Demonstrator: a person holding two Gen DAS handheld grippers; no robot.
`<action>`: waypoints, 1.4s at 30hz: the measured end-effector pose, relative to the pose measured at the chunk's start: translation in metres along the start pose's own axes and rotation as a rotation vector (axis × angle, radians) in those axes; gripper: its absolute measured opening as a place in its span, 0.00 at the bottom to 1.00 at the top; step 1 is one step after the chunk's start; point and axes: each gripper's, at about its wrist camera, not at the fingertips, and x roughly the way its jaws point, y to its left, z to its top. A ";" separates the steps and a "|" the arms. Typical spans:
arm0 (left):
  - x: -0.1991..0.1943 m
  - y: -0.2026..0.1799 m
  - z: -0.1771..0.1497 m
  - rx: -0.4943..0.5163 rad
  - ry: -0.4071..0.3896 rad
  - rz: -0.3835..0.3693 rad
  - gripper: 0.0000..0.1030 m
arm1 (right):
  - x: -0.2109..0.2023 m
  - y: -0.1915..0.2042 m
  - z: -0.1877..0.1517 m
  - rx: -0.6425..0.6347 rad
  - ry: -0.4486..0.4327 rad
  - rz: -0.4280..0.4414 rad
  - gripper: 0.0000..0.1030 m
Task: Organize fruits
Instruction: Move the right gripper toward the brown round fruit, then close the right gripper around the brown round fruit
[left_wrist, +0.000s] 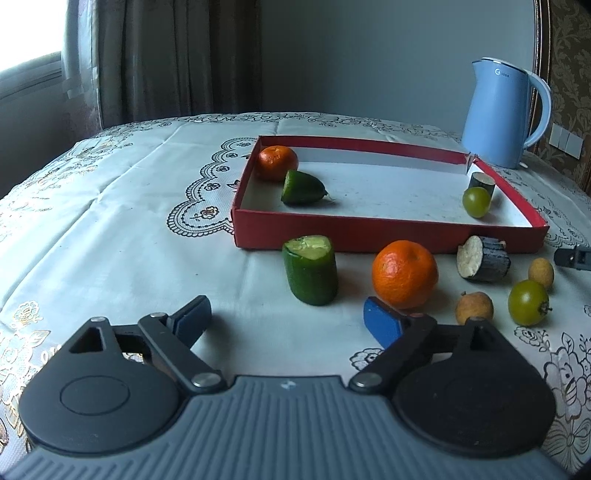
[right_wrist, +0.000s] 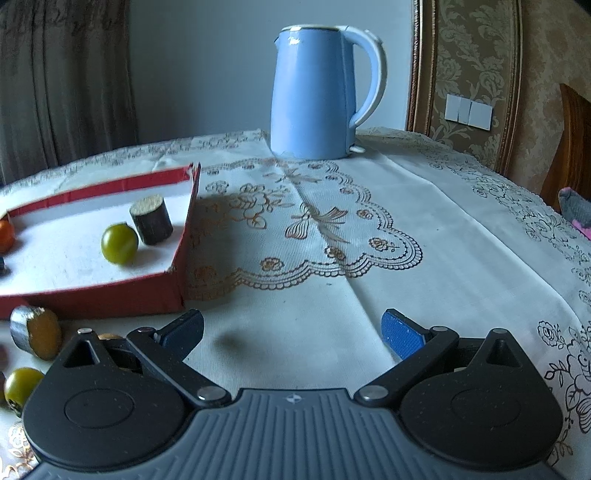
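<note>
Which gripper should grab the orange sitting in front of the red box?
Left. The left gripper is open with the orange just ahead, by its right finger. The right gripper faces bare tablecloth and the kettle.

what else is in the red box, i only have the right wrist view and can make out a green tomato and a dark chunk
observer: At the far left corner of the red box, a cut cucumber piece lies beside a small orange.
operator: anything outside the box on the left side
observer: A large orange sits outside, in front of the box's near wall.
operator: is the left hand-held gripper holding something
observer: No, the left hand-held gripper is open and empty, with an upright cucumber stub standing just ahead of it.
</note>
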 end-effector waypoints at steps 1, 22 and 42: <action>0.000 0.000 0.000 0.000 0.000 0.001 0.87 | -0.002 -0.003 -0.001 0.012 -0.002 0.006 1.00; 0.002 0.000 -0.001 0.009 0.010 0.003 0.94 | -0.042 0.042 -0.014 -0.185 -0.055 0.266 0.64; 0.003 -0.002 -0.001 0.009 0.015 -0.006 0.97 | -0.027 0.061 -0.018 -0.210 -0.002 0.321 0.27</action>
